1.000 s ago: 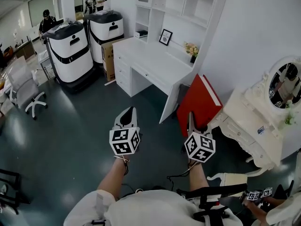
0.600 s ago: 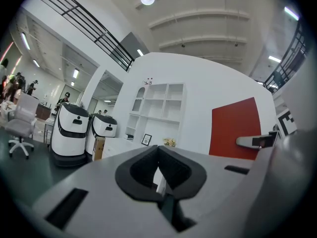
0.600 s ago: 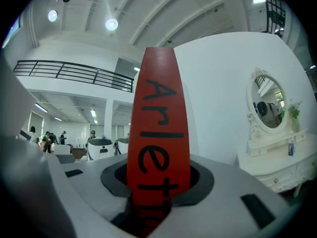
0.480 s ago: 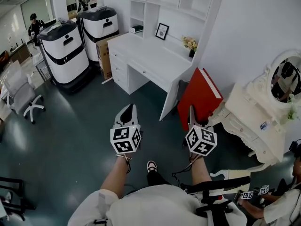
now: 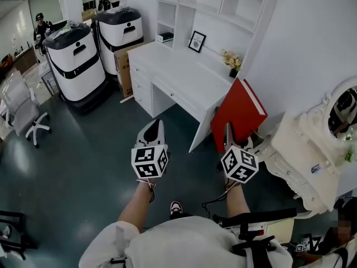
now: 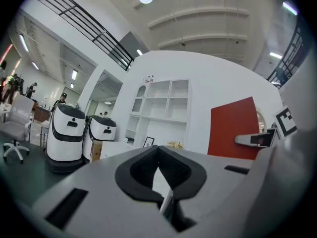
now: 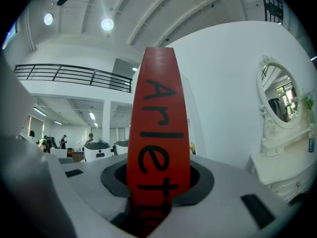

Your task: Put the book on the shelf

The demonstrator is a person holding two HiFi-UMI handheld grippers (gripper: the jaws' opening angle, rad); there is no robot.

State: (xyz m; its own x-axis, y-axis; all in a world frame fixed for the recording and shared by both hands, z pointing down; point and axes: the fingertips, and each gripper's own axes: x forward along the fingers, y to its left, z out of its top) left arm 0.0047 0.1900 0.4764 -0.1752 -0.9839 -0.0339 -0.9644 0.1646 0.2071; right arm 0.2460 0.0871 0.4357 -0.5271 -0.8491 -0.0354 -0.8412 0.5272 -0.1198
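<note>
- Closer to the shelf (image 5: 222,5) the red book (image 5: 239,111) is carried.
- It is squeezed by the right tool (image 5: 227,129); the left tool (image 5: 153,133) is closed, empty.
- Nothing is shelved yet.

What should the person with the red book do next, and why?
Probably carry the book closer to the desk: the right gripper is shut on it, but the shelves above the desk look out of reach. The left gripper is shut, empty.

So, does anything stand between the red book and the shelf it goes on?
Nothing visible blocks it. The red book, clamped in the jaws of the right gripper, has open air to the shelf; only the white desk lies below that path, with a picture frame and flowers at its back.
</note>
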